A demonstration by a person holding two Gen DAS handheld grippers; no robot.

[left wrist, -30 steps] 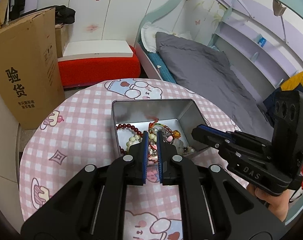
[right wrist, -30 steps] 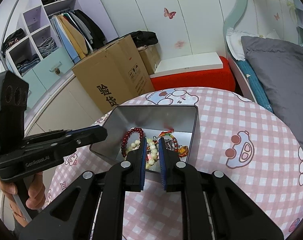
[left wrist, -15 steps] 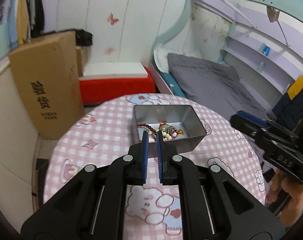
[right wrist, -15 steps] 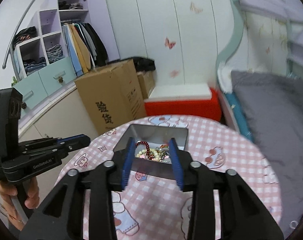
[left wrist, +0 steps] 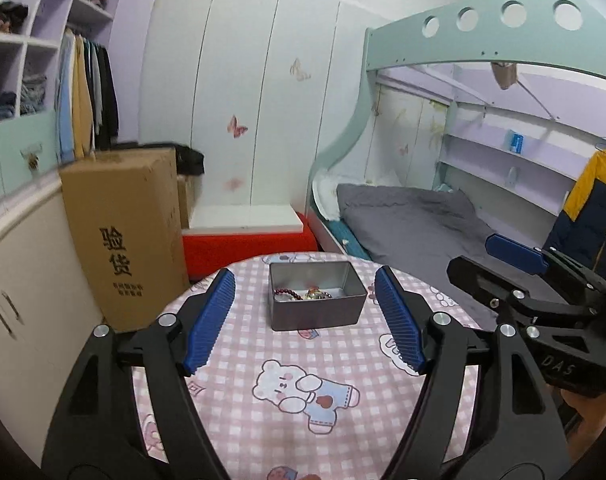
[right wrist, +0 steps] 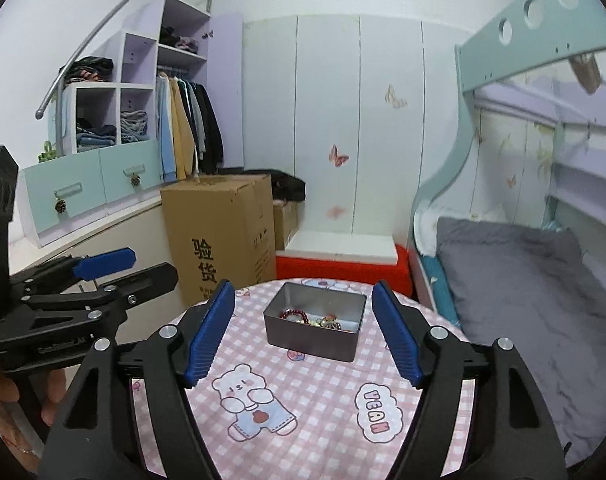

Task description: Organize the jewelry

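A grey metal tin stands on the far half of a round table with a pink checked cartoon cloth. Inside lie a dark red bead bracelet and other tangled jewelry. My left gripper is open and empty, held back above the near side of the table. My right gripper is also open and empty, likewise back from the tin. The bracelet shows in the right wrist view too. Each gripper appears in the other's view, the right one and the left one.
A tall cardboard box stands left of the table. A red-and-white low bench is behind it. A bed with grey bedding lies to the right. A wardrobe with hanging clothes is at the left wall.
Both grippers have pulled back and up from the tin and opened wide. One second ago both were shut right over the jewelry; the tin now looks small and far.
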